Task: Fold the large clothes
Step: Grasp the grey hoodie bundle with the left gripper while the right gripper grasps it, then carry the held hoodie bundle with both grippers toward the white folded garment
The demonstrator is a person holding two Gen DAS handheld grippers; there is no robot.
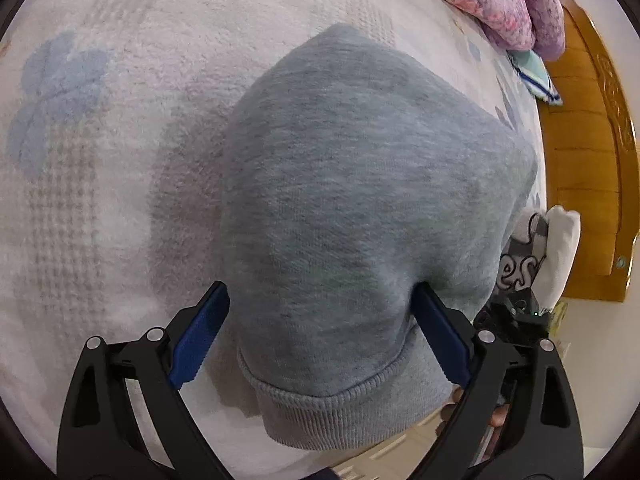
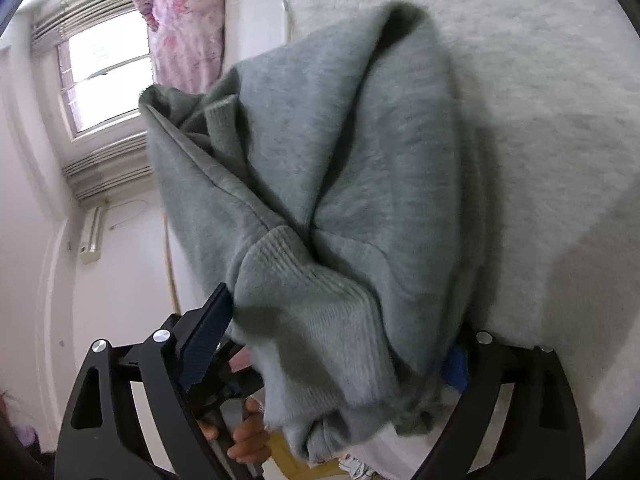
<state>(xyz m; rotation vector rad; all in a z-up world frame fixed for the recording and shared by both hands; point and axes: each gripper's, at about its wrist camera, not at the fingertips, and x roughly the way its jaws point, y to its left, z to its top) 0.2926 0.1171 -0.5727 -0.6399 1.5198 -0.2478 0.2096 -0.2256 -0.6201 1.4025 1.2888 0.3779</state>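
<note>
A grey sweatshirt [image 1: 352, 184] is bunched up on the pale fleece bed cover [image 1: 120, 160]. In the left wrist view my left gripper [image 1: 322, 308] has its blue-padded jaws wide apart, with a thick fold near the ribbed hem [image 1: 340, 412] filling the gap between them. In the right wrist view the sweatshirt [image 2: 320, 168] hangs lifted above the bed cover [image 2: 552, 120]. My right gripper [image 2: 344, 332] also stands wide, with a ribbed band [image 2: 312, 292] and a heap of cloth between its pads; the right pad is mostly hidden.
A pink floral quilt [image 1: 500, 0] lies at the head of the bed, also in the right wrist view [image 2: 184, 20]. A wooden headboard [image 1: 588, 160] stands at right. A white printed garment [image 1: 536, 256] lies beside the sweatshirt. A window [image 2: 104, 72] is at the left wall.
</note>
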